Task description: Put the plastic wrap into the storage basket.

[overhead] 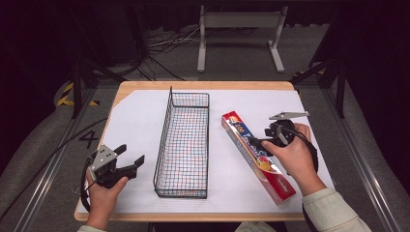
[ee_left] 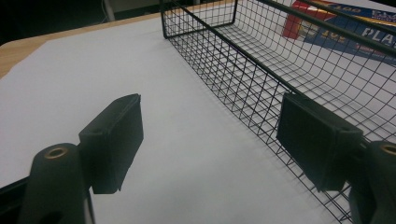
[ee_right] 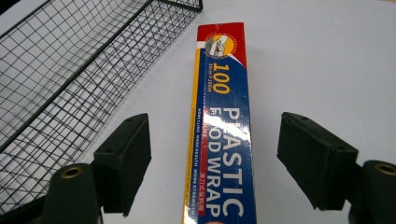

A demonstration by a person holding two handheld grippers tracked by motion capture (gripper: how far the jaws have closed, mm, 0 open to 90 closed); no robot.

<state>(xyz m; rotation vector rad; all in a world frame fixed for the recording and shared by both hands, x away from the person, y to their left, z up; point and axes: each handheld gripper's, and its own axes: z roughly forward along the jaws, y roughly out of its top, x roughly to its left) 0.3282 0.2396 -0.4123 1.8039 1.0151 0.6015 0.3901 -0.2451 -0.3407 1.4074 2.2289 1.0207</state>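
Note:
A long red and blue box of plastic food wrap (overhead: 255, 153) lies slantwise on the white sheet, right of a black wire basket (overhead: 183, 140). My right gripper (overhead: 253, 141) hangs over the box's middle, held by a hand. In the right gripper view its jaws stand open on either side of the box (ee_right: 223, 140) without touching it, the right gripper (ee_right: 214, 122) pointing along the box's length. My left gripper (overhead: 131, 154) rests open near the table's front left, with nothing between its jaws. In the left gripper view the left gripper (ee_left: 212, 100) faces the basket (ee_left: 280, 60), with the box (ee_left: 345, 28) beyond.
The basket is empty and stands lengthwise at the table's middle. A white sheet (overhead: 135, 121) covers the wooden table (overhead: 203, 85). A grey metal stand (overhead: 239, 21), cables and dark tripod legs stand on the floor beyond the far edge.

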